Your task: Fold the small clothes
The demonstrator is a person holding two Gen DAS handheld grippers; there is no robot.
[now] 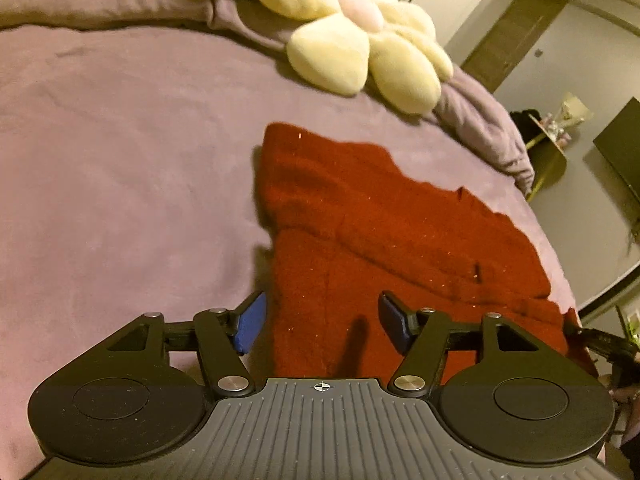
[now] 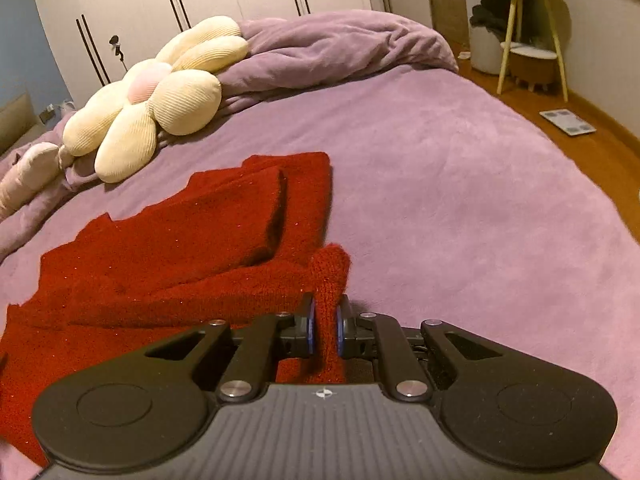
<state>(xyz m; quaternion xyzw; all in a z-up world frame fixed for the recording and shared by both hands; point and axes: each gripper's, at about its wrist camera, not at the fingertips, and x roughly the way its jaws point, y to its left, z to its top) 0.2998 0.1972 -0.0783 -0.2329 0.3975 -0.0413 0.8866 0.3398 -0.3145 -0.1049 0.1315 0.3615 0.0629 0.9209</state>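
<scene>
Your right tongs (image 2: pixel 325 330) pinch a bunched hem of the red knit garment (image 2: pixel 168 248), which lies partly folded mid-bed on the purple blanket (image 2: pixel 460 200). Your left tongs (image 1: pixel 320 322) hover wide apart over its near edge, holding nothing. Expect soft, light, clingy fabric; grip edges and corners. No writing is readable.

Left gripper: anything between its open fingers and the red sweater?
Nothing visible. The left gripper is open directly over the near part of the red sweater, with only bare knit between the blue pads. The flower pillow lies farther back on the purple blanket. The right gripper is clamped on a sweater fold.
</scene>
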